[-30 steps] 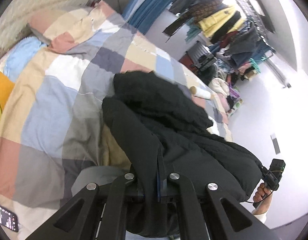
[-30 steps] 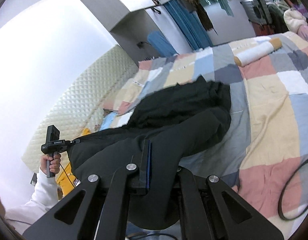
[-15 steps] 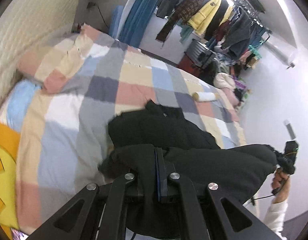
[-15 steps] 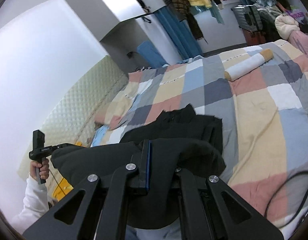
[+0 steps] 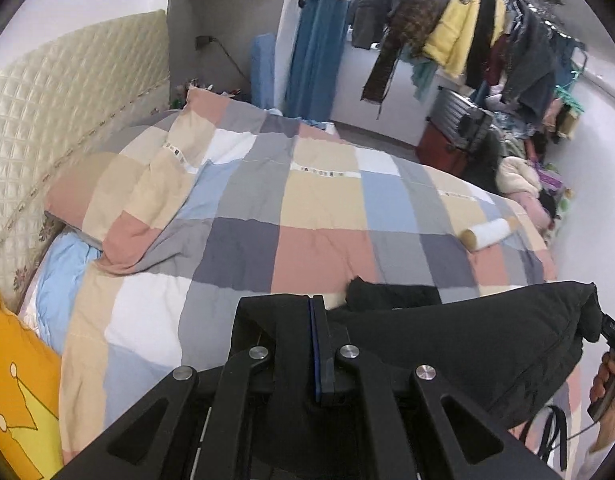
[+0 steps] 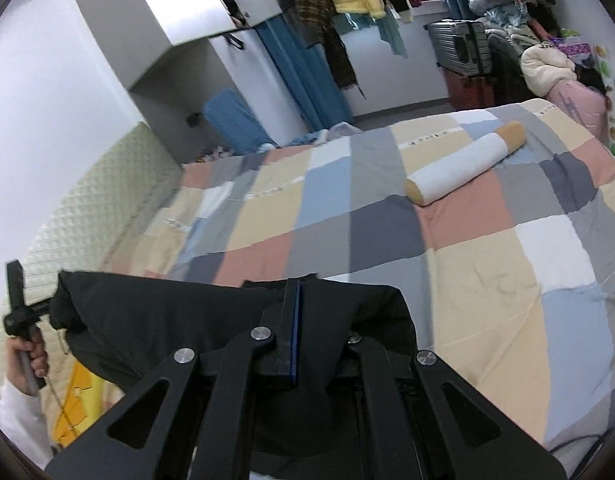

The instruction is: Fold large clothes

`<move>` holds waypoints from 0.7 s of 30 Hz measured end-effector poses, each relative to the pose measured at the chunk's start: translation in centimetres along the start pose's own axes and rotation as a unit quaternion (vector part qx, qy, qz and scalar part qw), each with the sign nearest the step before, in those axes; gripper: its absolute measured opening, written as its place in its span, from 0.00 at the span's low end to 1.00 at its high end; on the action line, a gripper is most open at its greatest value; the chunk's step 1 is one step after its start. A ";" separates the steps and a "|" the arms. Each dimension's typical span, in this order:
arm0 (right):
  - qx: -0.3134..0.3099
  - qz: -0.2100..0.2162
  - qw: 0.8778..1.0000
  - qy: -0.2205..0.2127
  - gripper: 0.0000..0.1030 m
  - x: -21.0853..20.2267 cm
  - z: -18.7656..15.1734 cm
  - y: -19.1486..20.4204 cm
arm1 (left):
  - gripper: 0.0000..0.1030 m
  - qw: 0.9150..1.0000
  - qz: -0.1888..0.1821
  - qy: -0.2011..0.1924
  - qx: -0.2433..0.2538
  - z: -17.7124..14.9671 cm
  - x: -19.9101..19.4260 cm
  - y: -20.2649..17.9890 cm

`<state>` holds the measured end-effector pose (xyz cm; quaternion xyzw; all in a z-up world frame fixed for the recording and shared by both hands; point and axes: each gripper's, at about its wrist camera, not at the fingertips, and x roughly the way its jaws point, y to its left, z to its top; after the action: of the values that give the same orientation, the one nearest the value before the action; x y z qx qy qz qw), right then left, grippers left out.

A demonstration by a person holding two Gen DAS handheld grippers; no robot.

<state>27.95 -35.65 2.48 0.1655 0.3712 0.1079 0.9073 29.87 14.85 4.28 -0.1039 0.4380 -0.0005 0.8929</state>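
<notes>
A large black padded jacket [image 5: 459, 344] hangs stretched between my two grippers, held up over the near side of the bed. My left gripper [image 5: 317, 312] is shut on one edge of it. My right gripper [image 6: 293, 296] is shut on the other edge of the jacket [image 6: 155, 320]. In the left wrist view, a small part of the jacket [image 5: 391, 294] still touches the checked quilt [image 5: 315, 208]. Each view shows the other hand holding its gripper at the far end of the jacket.
The bed has a checked quilt [image 6: 487, 248], a bunched pillow area [image 5: 119, 184] by the quilted headboard [image 5: 47, 112], and a white bolster [image 6: 463, 164] near the far corner. A yellow cushion [image 5: 15, 392] lies at the left. Clothes hang on a rack [image 5: 467, 32] beyond suitcases.
Both grippers have lifted the jacket off the quilt and pulled it toward the near side. It now hangs spread between them, with most of the bed uncovered.
</notes>
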 end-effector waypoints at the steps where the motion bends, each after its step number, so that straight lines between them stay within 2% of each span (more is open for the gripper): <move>1: -0.006 -0.007 1.000 0.000 0.06 0.7 0.5 0.0 | 0.06 1.000 0.005 0.000 -0.003 0.9 1.0 -0.1; 7: -0.044 -0.052 0.998 0.001 0.06 5.5 2.9 -0.2 | 0.06 0.999 0.048 0.010 0.001 3.7 7.7 -0.7; 11: -0.091 -0.103 0.990 0.025 0.06 11.0 2.2 -0.4 | 0.06 0.996 0.075 0.042 0.005 3.6 14.2 -0.7; 13: -0.092 -0.114 0.988 0.045 0.05 14.0 1.4 -1.4 | 0.07 0.995 0.078 0.062 0.003 3.0 17.8 -0.5; 18: -0.071 -0.105 0.989 0.077 0.06 20.0 -1.0 -4.2 | 0.07 0.993 0.070 0.095 -0.009 0.9 24.6 0.1; 21: -0.037 -0.083 0.990 0.104 0.05 23.1 -2.4 -5.8 | 0.07 0.991 0.080 0.104 0.012 -0.7 27.6 -0.8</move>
<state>42.83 -33.16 -16.07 0.0885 0.4713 0.0626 0.8753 46.39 11.40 -17.61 -0.0568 0.5353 0.0546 0.8410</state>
